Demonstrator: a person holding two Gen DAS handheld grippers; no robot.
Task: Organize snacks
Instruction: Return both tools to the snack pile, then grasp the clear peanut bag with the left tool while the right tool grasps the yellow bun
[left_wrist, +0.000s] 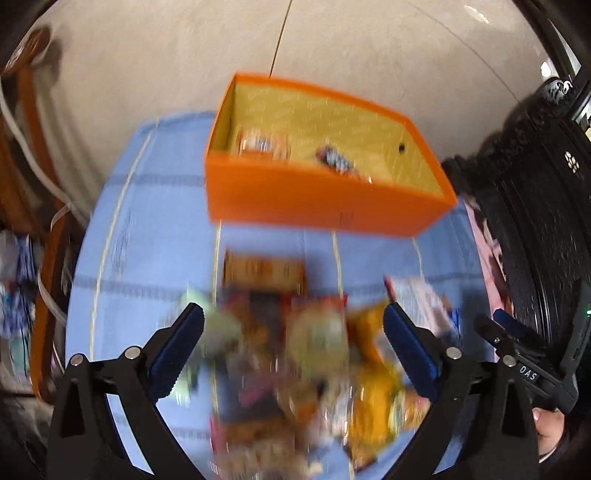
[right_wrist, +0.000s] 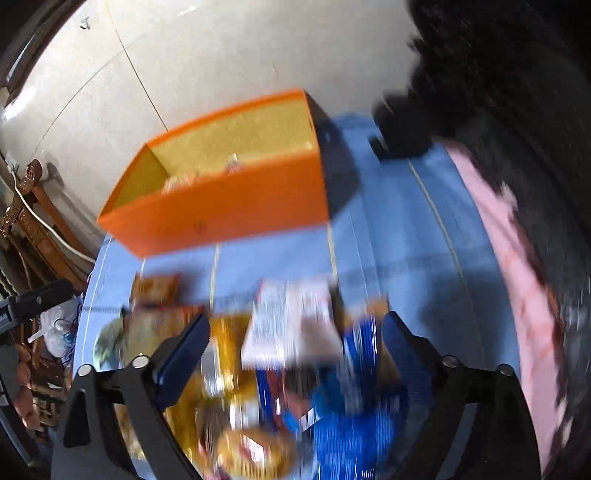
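Both my claws hang wide open and empty over the snack pile (left_wrist: 295, 350) on the blue cloth (left_wrist: 147, 240). The orange box (left_wrist: 325, 199) lies straight beyond the pile, its long side across my line. The left claw (left_wrist: 293, 347) and right claw (right_wrist: 295, 354) look about equally near; blur hides which packet sits closest.

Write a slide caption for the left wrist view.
Open left tool above blurred snack packets, orange box beyond.
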